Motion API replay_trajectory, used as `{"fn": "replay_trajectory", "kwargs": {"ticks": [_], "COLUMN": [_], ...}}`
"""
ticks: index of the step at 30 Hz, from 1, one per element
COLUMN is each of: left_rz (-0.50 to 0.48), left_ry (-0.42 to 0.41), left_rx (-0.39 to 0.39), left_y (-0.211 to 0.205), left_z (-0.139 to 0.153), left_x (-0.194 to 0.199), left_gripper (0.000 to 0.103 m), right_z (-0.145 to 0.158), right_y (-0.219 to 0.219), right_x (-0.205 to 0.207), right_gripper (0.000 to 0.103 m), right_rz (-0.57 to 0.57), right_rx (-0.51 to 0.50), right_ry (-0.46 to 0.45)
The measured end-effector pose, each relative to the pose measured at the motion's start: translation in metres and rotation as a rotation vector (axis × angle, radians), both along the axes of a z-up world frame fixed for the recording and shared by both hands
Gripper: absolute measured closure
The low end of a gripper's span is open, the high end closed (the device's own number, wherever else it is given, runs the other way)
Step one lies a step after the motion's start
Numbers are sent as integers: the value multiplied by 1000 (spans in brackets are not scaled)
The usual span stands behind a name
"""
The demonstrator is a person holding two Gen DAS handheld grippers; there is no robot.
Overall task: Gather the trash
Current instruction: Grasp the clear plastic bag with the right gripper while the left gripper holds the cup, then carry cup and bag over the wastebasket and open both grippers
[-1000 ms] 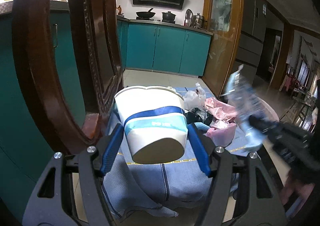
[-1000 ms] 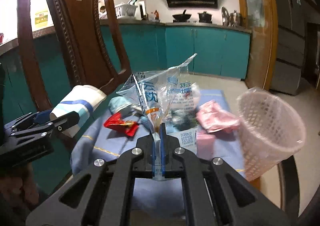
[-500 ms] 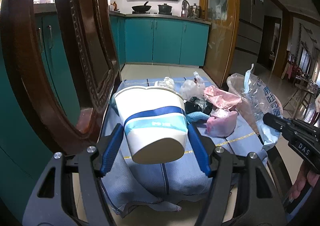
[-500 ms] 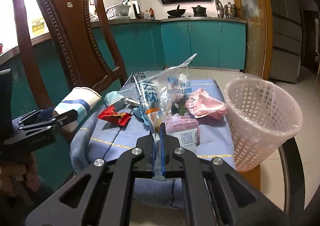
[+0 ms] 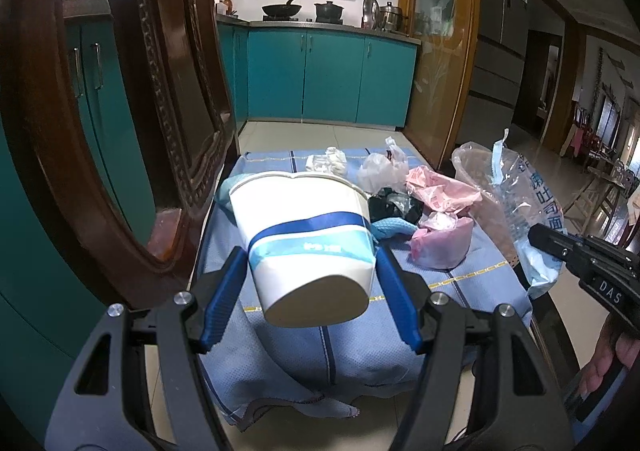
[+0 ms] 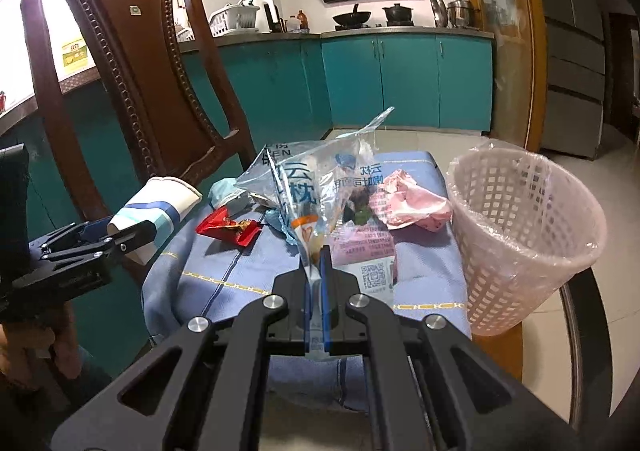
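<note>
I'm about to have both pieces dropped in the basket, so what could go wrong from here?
The paper cup is squeezed out of round between the left gripper jaws and could slip. The right gripper pinches only a corner of the plastic bag; it may snag the basket, which overhangs the table edge and might tip.

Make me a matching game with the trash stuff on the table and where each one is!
Things:
1. paper cup
2. clear bread bag
3. red wrapper
4. basket

Places:
A. lying on the blue cloth
B. pinched in the right tongs
C. at the table's right edge
D. between the left tongs

Pairs: 1-D, 2-B, 3-A, 4-C
</note>
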State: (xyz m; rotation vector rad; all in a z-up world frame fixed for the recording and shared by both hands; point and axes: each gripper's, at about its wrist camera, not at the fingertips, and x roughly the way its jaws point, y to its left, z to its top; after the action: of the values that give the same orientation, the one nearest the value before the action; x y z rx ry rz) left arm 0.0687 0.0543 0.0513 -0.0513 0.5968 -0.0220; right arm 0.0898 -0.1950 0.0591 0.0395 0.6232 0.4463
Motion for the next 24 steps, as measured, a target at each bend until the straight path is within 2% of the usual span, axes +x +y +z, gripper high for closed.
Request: {"fn": "replay_trajectory", "kwargs": {"ticks": [11,17,21,24], "left_rz": [-7,-17,-29,-34], "left_ry": [-19,-16,-9,-13], "left_rx": [9,19,7,3], "left_y": [-3,-6,-8,-7], "left_z": [3,4,3,5], "left_x": [-3,-3,1,0], "left_gripper": [36,36,36,36], "right_z": [-1,10,34,63], "right_y": [4,-12,-37,-65], "right_x": [2,6,20,50], "right_gripper": [98,98,98,98], "right_rz": [7,-25,-84,-161], "right_rx": [-4,44,72,61], "right_ry": [6,-22,-91,-165]}}
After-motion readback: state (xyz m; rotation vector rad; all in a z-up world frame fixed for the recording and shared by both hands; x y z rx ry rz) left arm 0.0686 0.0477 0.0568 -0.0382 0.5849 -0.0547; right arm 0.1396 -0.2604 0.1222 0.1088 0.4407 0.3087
